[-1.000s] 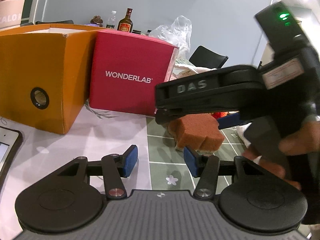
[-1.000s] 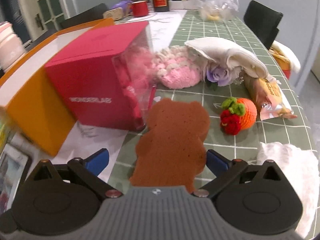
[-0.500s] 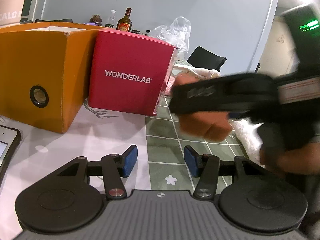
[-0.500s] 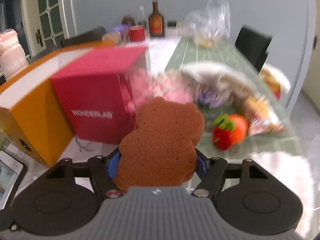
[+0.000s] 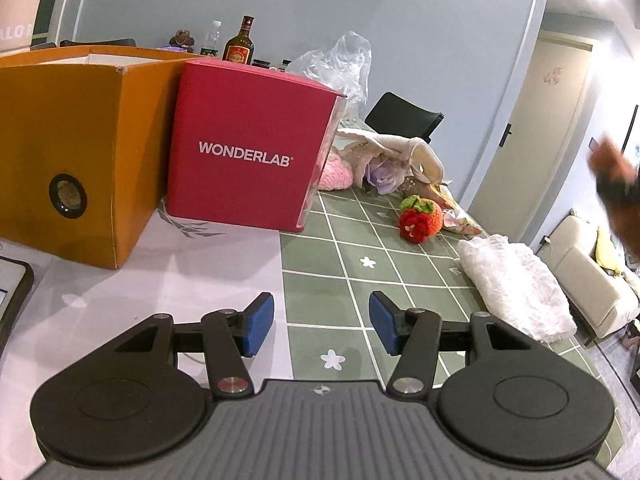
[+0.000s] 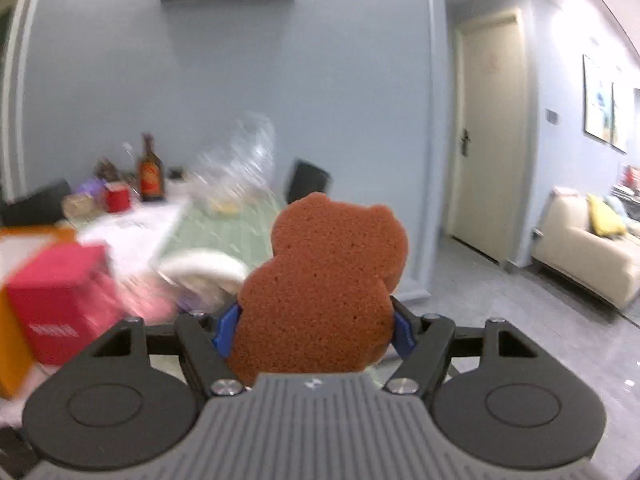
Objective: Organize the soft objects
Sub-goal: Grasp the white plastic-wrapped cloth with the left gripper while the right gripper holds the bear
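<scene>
A brown bear-shaped sponge (image 6: 328, 280) stands upright between the blue pads of my right gripper (image 6: 314, 330), which is shut on it and holds it in the air, off to the right of the table. In the left wrist view only a blurred brown and black shape (image 5: 614, 188) shows at the right edge. My left gripper (image 5: 322, 322) hovers open over the green checked tablecloth (image 5: 344, 264) with nothing between its fingers. On the table lie a crocheted orange and red fruit (image 5: 420, 218), a white lacy cloth (image 5: 516, 284), a pink knitted piece (image 5: 336, 174) and a cream cloth bundle (image 5: 396, 152).
An open orange box (image 5: 80, 136) and a red WONDERLAB box (image 5: 248, 148) stand side by side at the left. A tablet's corner (image 5: 12, 292) shows at the left edge. A bottle (image 5: 239, 44) and a plastic bag (image 5: 340, 64) sit at the far end. A black chair (image 5: 404, 116) stands beyond the table.
My right gripper shut on the brown sponge, lifted it off the table and swung to the right, out of the middle of the left wrist view. My left gripper stayed still.
</scene>
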Tool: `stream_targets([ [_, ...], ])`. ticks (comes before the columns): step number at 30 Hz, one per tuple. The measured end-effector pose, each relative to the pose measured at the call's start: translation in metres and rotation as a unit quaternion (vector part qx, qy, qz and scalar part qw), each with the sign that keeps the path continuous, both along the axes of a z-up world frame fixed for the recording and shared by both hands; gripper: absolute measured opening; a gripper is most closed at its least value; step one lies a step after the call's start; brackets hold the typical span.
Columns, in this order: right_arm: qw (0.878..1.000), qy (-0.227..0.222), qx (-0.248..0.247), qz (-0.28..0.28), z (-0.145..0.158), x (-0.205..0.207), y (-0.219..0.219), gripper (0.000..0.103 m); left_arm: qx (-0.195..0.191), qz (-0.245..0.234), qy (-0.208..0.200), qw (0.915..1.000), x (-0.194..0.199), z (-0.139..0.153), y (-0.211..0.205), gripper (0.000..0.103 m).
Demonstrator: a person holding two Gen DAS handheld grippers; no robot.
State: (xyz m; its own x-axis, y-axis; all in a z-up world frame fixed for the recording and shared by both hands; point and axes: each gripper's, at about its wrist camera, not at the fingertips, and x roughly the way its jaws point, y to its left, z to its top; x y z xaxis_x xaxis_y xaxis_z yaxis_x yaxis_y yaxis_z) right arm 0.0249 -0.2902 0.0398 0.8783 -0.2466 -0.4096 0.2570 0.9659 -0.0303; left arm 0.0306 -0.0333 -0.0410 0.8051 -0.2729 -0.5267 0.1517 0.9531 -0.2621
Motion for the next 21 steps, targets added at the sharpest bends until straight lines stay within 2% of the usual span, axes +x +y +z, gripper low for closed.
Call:
stream_targets([
  [2, 1.0, 0.025, -0.002, -0.01, -0.011, 0.006, -0.009, 0.071, -0.005, 0.0, -0.009, 0.9999, -0.002, 0.001, 0.001, 0.065],
  [5, 0.998, 0.061, -0.007, 0.003, -0.028, 0.023, -0.017, 0.071, -0.016, -0.021, -0.028, 0.9992, -0.006, 0.002, 0.002, 0.068],
  [8, 0.994, 0.101, 0.005, 0.028, -0.04, 0.045, -0.027, 0.071, -0.013, -0.031, -0.041, 0.9986, -0.009, 0.004, -0.002, 0.07],
  [10, 0.991, 0.121, 0.011, 0.056, -0.048, 0.059, -0.029, 0.071, -0.015, -0.037, -0.034, 0.9986, -0.006, 0.004, -0.002, 0.07],
  [14, 0.978, 0.179, 0.017, 0.106, -0.067, 0.083, -0.024, 0.071, -0.016, -0.036, -0.035, 0.9986, -0.007, 0.003, -0.001, 0.07],
  [16, 0.975, 0.187, 0.04, 0.115, -0.072, 0.09, -0.022, 0.072, -0.017, -0.038, -0.037, 0.9984, -0.008, 0.003, -0.001, 0.07],
  [21, 0.974, 0.179, 0.052, 0.129, -0.07, 0.073, -0.008, 0.072, -0.022, -0.038, -0.036, 0.9984, -0.008, 0.003, 0.001, 0.07],
])
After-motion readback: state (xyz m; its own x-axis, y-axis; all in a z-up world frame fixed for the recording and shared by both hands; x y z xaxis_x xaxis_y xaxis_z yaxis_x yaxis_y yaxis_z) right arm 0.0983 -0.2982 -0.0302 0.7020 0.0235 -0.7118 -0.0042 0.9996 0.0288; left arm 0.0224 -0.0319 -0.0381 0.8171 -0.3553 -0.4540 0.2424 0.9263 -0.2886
